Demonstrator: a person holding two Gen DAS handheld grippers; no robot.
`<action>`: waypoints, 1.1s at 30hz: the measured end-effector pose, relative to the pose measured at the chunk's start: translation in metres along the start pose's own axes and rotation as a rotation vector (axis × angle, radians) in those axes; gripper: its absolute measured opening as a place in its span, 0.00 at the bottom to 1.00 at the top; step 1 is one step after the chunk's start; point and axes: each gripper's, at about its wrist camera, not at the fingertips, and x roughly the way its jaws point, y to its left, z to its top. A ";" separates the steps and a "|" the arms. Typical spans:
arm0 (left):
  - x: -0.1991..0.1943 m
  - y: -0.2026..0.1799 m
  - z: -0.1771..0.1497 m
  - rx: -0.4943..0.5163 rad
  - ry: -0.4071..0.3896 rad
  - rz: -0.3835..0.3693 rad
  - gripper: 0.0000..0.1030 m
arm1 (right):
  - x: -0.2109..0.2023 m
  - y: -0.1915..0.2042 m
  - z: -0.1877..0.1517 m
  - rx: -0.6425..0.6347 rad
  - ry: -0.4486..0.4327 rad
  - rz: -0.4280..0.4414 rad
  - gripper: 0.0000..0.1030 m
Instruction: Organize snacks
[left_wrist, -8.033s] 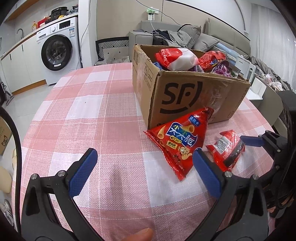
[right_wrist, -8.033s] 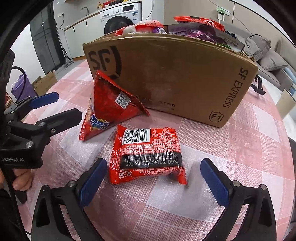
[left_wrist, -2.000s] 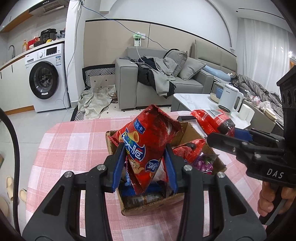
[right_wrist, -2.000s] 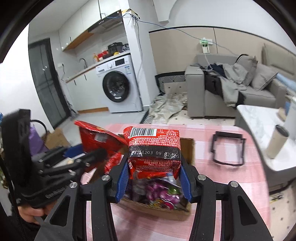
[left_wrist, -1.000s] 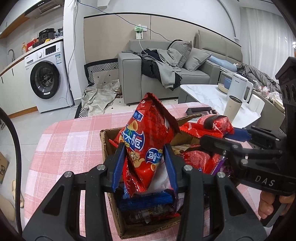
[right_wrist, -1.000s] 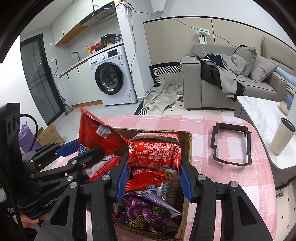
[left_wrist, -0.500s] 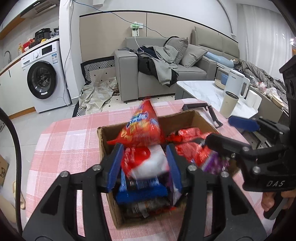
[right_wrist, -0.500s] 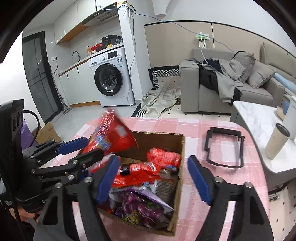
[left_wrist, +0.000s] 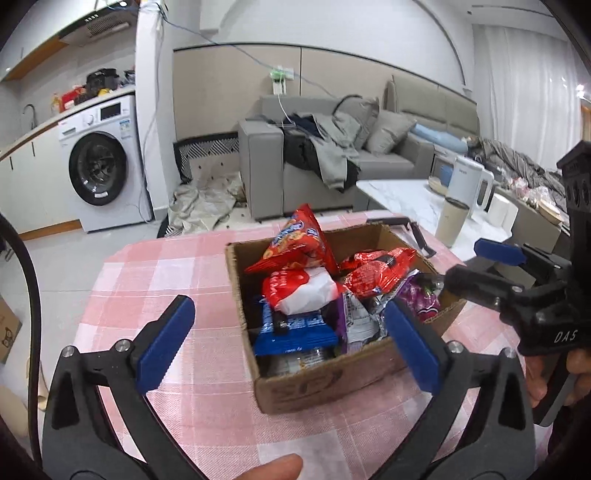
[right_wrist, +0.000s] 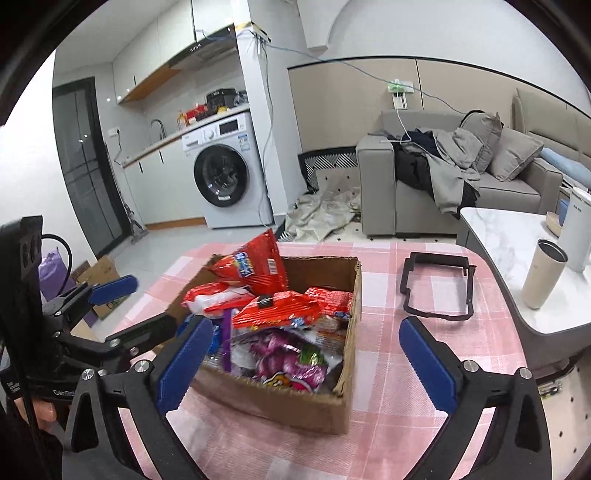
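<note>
A cardboard box (left_wrist: 332, 380) (right_wrist: 351, 295) full of snack packs stands on the pink checked table. A red triangular chip bag (left_wrist: 299, 243) (right_wrist: 256, 264) lies on top at the far side. A red noodle pack (left_wrist: 380, 273) (right_wrist: 277, 306) lies beside it on the pile. Blue (left_wrist: 295, 332) and purple (right_wrist: 291, 362) packs lie below. My left gripper (left_wrist: 288, 339) is open and empty, above the box's near side. My right gripper (right_wrist: 306, 362) is open and empty, above the box too. Each gripper shows in the other's view.
The checked tablecloth (left_wrist: 166, 280) covers the table. A black frame (right_wrist: 437, 288) lies on the table right of the box. A beige cup (right_wrist: 543, 273) and white kettle (left_wrist: 469, 181) stand on a marble side table. A sofa and washing machine are behind.
Both grippers have opened wide and let go of their packs. The chip bag and the noodle pack now rest on the pile in the box. Both grippers have pulled back slightly.
</note>
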 end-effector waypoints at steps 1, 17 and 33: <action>-0.006 0.002 -0.004 -0.005 -0.006 -0.001 0.99 | -0.002 0.002 -0.002 -0.001 -0.006 0.006 1.00; -0.079 0.014 -0.054 -0.033 -0.072 0.003 0.99 | -0.051 0.030 -0.037 -0.070 -0.107 0.039 1.00; -0.074 0.020 -0.098 -0.064 -0.105 0.015 0.99 | -0.055 0.036 -0.083 -0.091 -0.137 0.051 1.00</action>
